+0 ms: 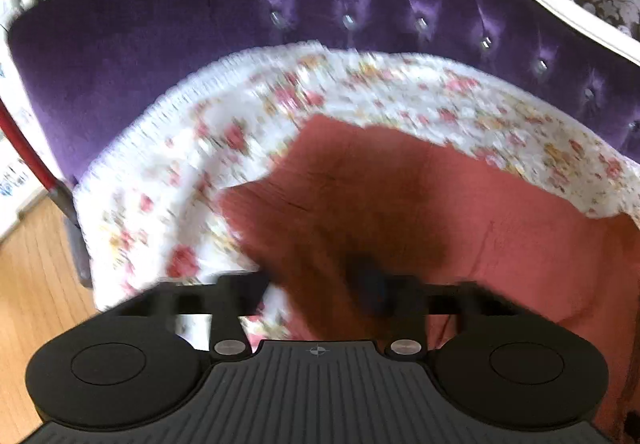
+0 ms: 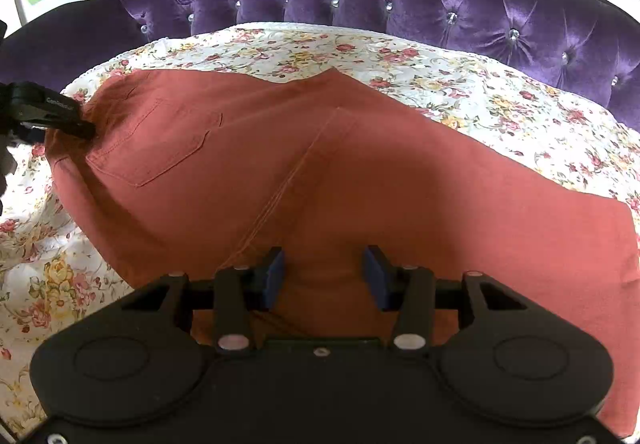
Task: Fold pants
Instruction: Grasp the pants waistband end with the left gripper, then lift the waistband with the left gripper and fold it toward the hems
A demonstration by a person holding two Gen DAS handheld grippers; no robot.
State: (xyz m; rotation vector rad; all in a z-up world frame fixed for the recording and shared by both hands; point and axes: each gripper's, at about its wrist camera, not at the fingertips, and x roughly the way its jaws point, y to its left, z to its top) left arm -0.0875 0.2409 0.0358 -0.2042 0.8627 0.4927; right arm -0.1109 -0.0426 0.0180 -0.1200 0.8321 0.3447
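Waist pinched, legs waiting

Our left gripper [image 2: 86, 128] pinches the rust-red cotton pants [image 2: 360, 172]; right gripper [image 2: 324, 276], fingers spread, hovers mid-length.

The pants [image 2: 360, 172] are matt rust-red woven cloth with stitched seams. Beneath, a floral printed cotton sheet [image 2: 460, 84]. At twelve o'clock, glossy purple velvet tufted headboard [image 2: 440, 8]. Gripper pads [image 2: 274, 276] look like matt blue rubber.

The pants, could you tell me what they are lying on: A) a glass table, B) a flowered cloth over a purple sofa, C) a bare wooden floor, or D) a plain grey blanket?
B: the pants lie on the flowered cloth in front of the purple sofa.
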